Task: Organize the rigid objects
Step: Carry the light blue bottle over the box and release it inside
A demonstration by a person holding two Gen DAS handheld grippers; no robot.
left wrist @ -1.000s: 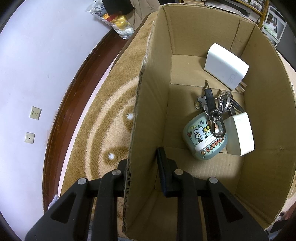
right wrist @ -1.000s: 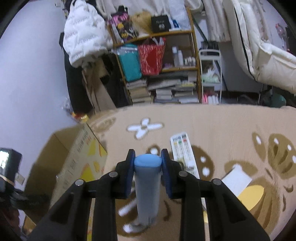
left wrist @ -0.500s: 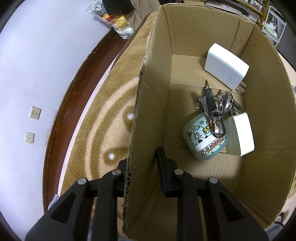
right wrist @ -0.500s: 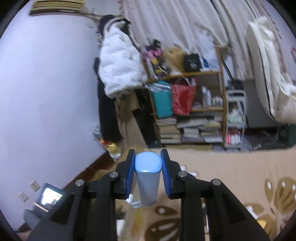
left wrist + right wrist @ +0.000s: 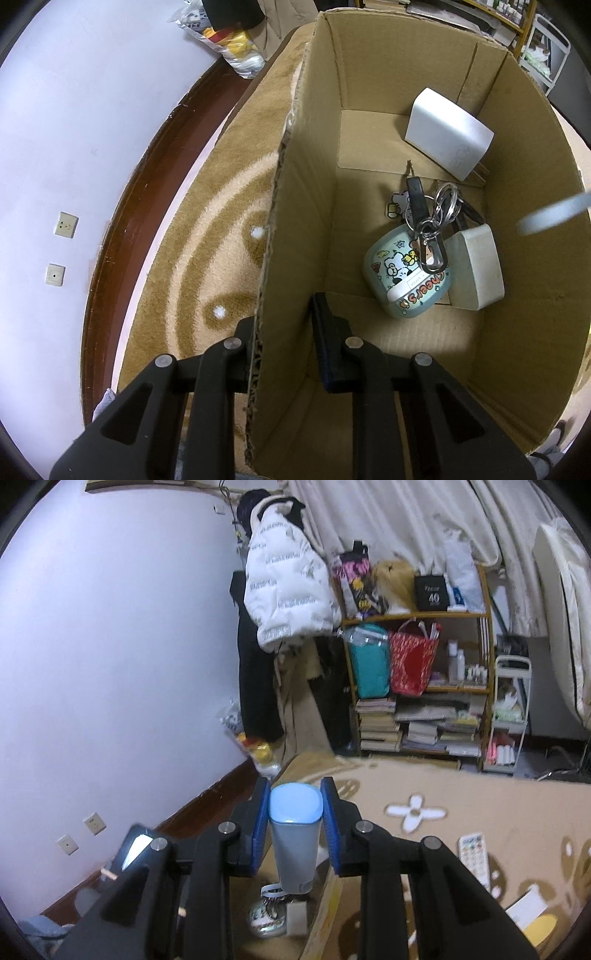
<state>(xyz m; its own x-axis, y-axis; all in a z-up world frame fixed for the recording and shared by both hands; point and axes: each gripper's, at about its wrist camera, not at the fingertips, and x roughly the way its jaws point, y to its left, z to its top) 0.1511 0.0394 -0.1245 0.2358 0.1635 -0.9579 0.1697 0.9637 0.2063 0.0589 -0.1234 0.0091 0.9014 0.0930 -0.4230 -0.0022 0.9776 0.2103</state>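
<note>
Right gripper (image 5: 295, 825), jaws clamped on grey-blue plastic tube (image 5: 294, 843), now over brown cardboard box (image 5: 424, 66); left gripper (image 5: 282, 341) pinches box wall; drop likely next.

The earbud case (image 5: 406, 273) reads "Cheers"; a black box (image 5: 430, 592) shows "40".

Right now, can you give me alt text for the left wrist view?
The left gripper pinches the near left wall of an open cardboard box on a patterned rug. Inside lie two white chargers, a cartoon earbud case and keys.
</note>
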